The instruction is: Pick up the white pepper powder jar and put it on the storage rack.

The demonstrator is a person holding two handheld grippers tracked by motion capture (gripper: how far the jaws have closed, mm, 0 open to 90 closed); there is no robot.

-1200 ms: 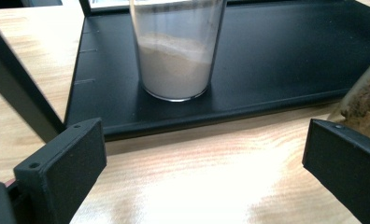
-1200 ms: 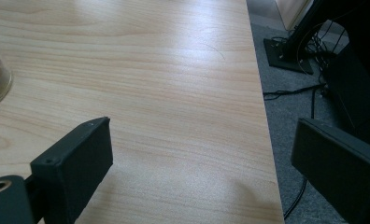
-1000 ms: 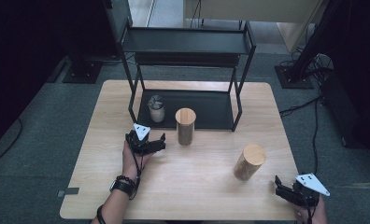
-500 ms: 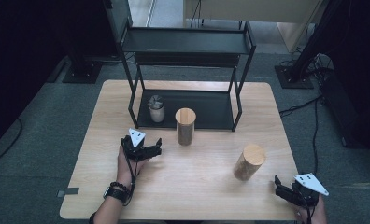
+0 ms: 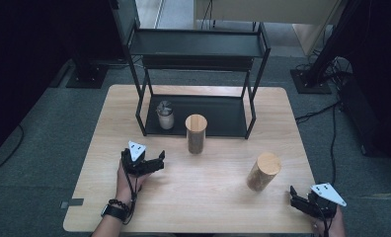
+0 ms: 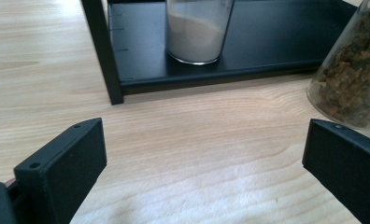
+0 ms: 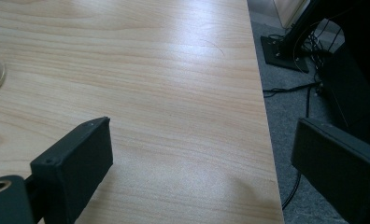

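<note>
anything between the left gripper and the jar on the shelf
Only bare table and the shelf's front edge lie between the open left gripper and the jar, in the left gripper view.

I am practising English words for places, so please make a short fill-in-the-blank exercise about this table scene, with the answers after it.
1. The small jar of white powder stands on the bottom shelf of the black ____.
2. The number of cork-lidded jars standing on the bare table is ____.
3. The jaws of the left gripper are ____, with nothing between them.
4. The right gripper is near the table's ____ edge.

Answers: rack; two; open; right
</note>
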